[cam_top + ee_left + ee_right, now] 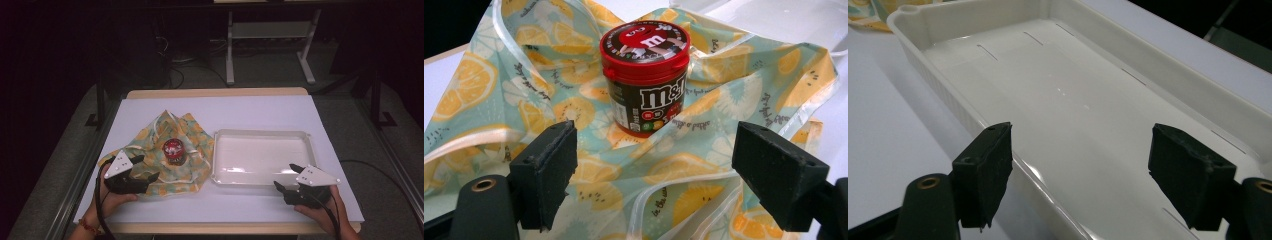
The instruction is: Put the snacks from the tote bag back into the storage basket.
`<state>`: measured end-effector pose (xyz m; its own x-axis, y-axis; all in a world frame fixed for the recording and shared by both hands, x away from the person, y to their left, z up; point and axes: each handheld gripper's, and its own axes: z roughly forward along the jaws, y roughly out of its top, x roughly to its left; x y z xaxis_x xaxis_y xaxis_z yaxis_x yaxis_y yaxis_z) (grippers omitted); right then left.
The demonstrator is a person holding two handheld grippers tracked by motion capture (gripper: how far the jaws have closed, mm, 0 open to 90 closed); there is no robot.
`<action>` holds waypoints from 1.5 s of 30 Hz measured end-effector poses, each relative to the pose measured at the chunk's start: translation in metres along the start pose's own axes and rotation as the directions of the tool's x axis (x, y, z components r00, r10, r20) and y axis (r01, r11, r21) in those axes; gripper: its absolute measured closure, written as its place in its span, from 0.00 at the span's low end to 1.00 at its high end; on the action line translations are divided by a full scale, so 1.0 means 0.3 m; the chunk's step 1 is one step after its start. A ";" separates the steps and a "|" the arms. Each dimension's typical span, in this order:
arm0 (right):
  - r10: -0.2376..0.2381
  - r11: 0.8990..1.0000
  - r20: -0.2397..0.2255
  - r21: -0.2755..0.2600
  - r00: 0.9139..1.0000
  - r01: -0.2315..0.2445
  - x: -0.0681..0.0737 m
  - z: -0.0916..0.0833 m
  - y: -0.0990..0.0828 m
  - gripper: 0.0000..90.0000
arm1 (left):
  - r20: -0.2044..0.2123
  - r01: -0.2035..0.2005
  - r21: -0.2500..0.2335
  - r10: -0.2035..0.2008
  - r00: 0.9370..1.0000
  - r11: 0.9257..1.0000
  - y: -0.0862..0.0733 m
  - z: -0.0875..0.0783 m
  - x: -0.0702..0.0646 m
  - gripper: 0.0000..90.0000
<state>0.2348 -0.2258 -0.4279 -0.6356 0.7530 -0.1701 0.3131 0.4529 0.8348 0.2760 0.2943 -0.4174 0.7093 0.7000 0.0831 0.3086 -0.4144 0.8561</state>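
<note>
A red-lidded brown candy jar stands upright on a crumpled cloth printed with orange slices, left of centre on the table. My left gripper hovers open over the cloth's near edge, the jar a short way beyond its jaws. A white plastic tray lies to the right of the cloth. Over the tray's near rim my right gripper stands open, nothing between its jaws.
The white table top has bare surface behind the cloth and tray and along the front edge. Beyond the table's far edge stand desk legs and cables on a grey floor.
</note>
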 end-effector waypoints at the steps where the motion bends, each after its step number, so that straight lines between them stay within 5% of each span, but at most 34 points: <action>1: -0.002 1.000 -0.002 -0.001 1.000 0.002 0.001 0.001 0.000 0.28 | 0.001 -0.004 0.001 0.004 1.000 1.000 0.002 0.002 0.000 0.20; 11: -0.002 1.000 -0.003 0.001 1.000 0.002 0.002 -0.002 0.000 0.28 | 0.005 0.018 0.011 -0.018 1.000 1.000 0.010 0.001 0.009 0.20; 45: -0.010 1.000 -0.008 0.004 1.000 0.010 0.004 0.004 0.000 0.28 | 0.028 -0.008 0.005 0.008 1.000 1.000 0.077 0.046 0.016 0.20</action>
<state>0.2349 -0.2243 -0.4287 -0.6443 0.7447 -0.1739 0.3100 0.4623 0.8308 0.2952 0.2801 -0.4044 0.7296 0.6797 0.0757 0.3059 -0.4233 0.8528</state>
